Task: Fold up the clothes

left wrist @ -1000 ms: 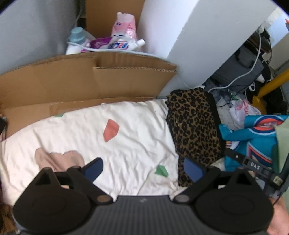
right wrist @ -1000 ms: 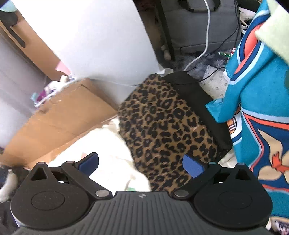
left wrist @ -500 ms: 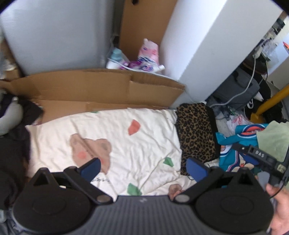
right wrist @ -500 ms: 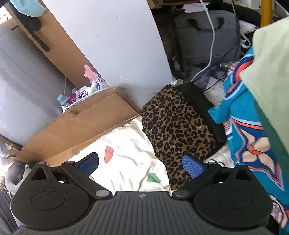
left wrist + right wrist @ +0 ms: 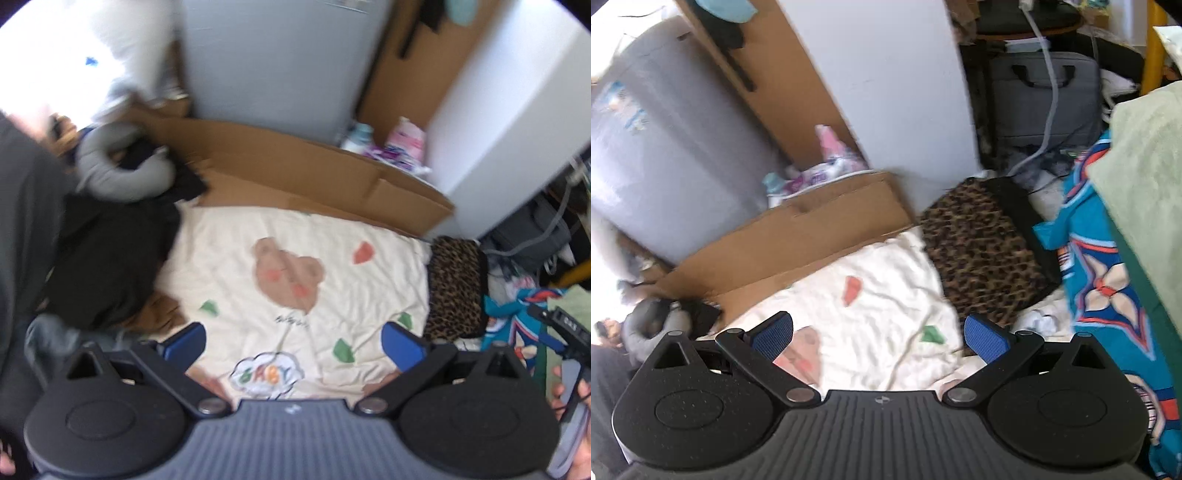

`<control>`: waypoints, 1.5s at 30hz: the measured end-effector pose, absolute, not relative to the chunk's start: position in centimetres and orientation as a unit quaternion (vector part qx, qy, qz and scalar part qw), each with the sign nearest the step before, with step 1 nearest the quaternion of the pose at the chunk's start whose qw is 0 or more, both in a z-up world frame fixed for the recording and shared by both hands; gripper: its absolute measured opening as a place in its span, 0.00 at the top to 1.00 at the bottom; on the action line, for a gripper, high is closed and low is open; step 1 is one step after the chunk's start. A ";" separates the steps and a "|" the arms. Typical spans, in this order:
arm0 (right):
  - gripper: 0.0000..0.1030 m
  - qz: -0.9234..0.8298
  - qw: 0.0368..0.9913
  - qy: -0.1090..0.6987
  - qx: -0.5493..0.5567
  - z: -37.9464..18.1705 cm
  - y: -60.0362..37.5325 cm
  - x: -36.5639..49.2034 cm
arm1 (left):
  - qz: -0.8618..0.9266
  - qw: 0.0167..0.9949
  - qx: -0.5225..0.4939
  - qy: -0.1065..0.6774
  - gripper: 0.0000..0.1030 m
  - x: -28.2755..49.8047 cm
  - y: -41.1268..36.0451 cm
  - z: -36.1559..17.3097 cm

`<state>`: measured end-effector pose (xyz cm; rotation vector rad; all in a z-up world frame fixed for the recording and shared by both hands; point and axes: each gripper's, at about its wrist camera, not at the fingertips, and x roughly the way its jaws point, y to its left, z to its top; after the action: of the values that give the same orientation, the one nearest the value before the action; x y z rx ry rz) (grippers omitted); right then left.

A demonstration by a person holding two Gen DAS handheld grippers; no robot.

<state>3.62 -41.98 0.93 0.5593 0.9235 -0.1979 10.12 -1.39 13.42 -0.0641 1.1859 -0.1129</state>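
The cream sheet (image 5: 295, 266) — soft, light, limp — is best taken at a near corner by the left gripper (image 5: 293, 341) and right gripper (image 5: 879, 334), both held wide and empty.

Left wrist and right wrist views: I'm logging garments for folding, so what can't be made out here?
- Dark clothes pile, left wrist view: motion blur; garment count unclear.
- Leopard-print garment, right wrist view: near edge hidden behind the right gripper.
- Blue patterned fabric, right wrist view: cut off by the frame edge.
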 end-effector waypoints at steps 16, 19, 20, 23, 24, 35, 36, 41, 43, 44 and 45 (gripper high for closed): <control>0.01 0.011 0.879 0.441 0.179 7.4 -31.5 -0.6 | 0.032 0.856 -0.081 0.509 0.01 0.7 10.1 13.9; 0.01 0.013 0.880 0.443 0.168 8.4 -29.9 -1.7 | 0.035 0.861 -0.079 0.501 0.01 0.3 11.3 13.0; 0.01 0.014 0.879 0.445 0.172 8.7 -29.5 -2.1 | 0.036 0.864 -0.076 0.497 0.01 0.2 11.6 12.8; 0.01 0.014 0.881 0.442 0.168 9.5 -28.3 -3.4 | 0.033 0.872 -0.070 0.483 0.01 0.3 11.9 12.5; 0.01 0.014 0.882 0.442 0.165 9.8 -27.9 -3.8 | 0.030 0.875 -0.072 0.477 0.01 0.4 11.8 12.4; 0.01 0.001 0.885 0.440 0.151 10.7 -26.5 -8.2 | -0.017 0.884 -0.061 0.463 0.01 0.3 6.7 10.9; 0.01 0.003 0.885 0.440 0.150 10.5 -26.3 -8.3 | -0.017 0.885 -0.057 0.462 0.01 0.1 6.2 10.9; 0.01 0.014 0.884 0.447 0.134 9.0 -25.2 -8.4 | -0.020 0.884 -0.045 0.465 0.01 -0.3 4.2 10.1; 0.01 0.029 0.884 0.449 0.129 8.4 -24.7 -8.4 | -0.016 0.884 -0.030 0.466 0.01 -0.3 3.5 9.6; 0.01 0.036 0.884 0.449 0.126 8.1 -24.4 -8.4 | -0.015 0.884 -0.027 0.467 0.01 -0.3 3.3 9.4; 0.01 0.042 0.884 0.450 0.122 7.8 -24.2 -8.4 | -0.013 0.883 -0.028 0.469 0.01 -0.3 3.2 9.1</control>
<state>-8.41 -24.17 7.77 0.2532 0.9364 0.0881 -0.28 3.16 9.14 -0.0578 0.9757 -0.0278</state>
